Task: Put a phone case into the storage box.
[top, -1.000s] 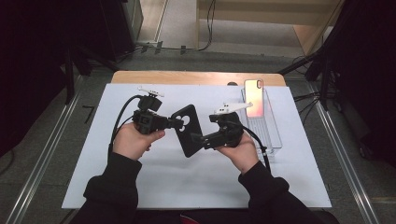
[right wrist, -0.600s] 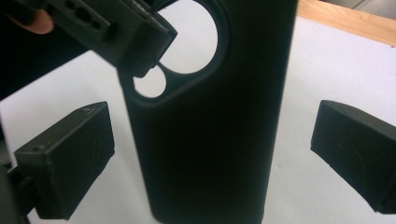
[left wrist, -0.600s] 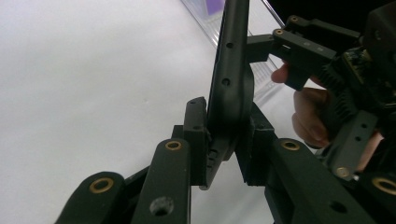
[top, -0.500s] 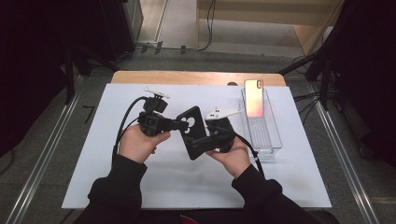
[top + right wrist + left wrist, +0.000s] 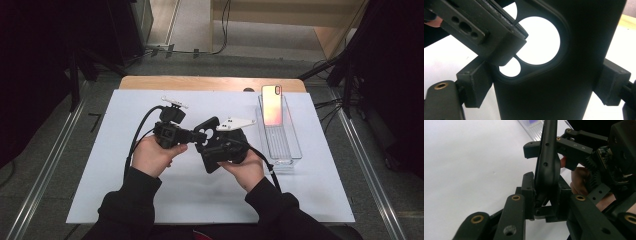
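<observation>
case: black phone case, up off the white mat, left of the clear tray | left gripper: I pinch its thin edge tight | right gripper: jaws just closing across its width, pads touching both sides | phone: stands in tray

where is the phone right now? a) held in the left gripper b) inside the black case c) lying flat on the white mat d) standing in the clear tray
d, the phone stands propped at the far end of the clear tray, apart from the black case that both grippers hold over the mat.
</observation>
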Demonstrator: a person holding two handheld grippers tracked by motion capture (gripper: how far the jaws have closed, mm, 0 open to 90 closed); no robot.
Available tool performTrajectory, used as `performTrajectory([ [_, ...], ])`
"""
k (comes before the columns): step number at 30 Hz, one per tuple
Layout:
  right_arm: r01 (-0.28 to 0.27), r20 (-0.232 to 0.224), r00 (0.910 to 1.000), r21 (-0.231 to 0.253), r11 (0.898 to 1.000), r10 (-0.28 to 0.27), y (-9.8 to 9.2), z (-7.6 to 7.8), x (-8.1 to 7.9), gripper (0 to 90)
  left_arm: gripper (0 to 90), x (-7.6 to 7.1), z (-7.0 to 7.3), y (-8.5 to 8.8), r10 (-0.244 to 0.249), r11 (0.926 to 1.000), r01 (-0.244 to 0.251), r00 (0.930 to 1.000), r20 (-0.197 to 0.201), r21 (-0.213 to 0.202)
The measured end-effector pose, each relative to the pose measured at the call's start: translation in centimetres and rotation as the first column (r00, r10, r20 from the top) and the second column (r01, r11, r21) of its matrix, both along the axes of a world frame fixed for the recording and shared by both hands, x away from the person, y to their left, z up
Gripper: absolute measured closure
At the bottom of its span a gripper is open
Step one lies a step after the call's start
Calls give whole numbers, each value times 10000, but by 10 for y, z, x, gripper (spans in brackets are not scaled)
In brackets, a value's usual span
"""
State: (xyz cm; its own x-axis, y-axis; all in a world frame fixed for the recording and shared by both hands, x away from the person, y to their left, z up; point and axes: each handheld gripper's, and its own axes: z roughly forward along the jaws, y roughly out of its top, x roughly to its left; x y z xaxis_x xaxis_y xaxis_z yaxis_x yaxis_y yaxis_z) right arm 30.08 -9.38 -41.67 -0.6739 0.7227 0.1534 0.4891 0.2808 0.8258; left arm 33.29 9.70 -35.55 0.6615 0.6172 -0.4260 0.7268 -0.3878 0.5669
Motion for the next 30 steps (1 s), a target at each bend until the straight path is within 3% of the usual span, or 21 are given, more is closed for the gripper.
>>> performTrajectory([
  [6, 87, -182, 9998, 37, 10000, -87, -6, -1, 4, 127, 514, -3, 8, 3, -91, 9995, 89, 9999, -67, -303],
  [10, 133, -280, 9995, -6, 9999, -133, -12, -4, 8, 127, 400, -4, 9, 7, -496, 9983, 499, 9987, 88, -297],
  [14, 58, -311, 9995, 34, 10000, -57, -18, -5, 12, 128, 380, -6, 6, 10, -925, 9957, 927, 9951, 349, -50],
  [23, -326, -596, 9976, 292, 9990, 343, -34, -4, 17, 127, 304, -9, -12, 22, -1176, 9930, 1178, 9874, 1058, 47],
  [30, -487, -598, 9969, 509, 9975, 517, -47, 5, 21, 127, 304, -10, -36, 32, -1402, 9901, 1387, 9848, 1026, 218],
])
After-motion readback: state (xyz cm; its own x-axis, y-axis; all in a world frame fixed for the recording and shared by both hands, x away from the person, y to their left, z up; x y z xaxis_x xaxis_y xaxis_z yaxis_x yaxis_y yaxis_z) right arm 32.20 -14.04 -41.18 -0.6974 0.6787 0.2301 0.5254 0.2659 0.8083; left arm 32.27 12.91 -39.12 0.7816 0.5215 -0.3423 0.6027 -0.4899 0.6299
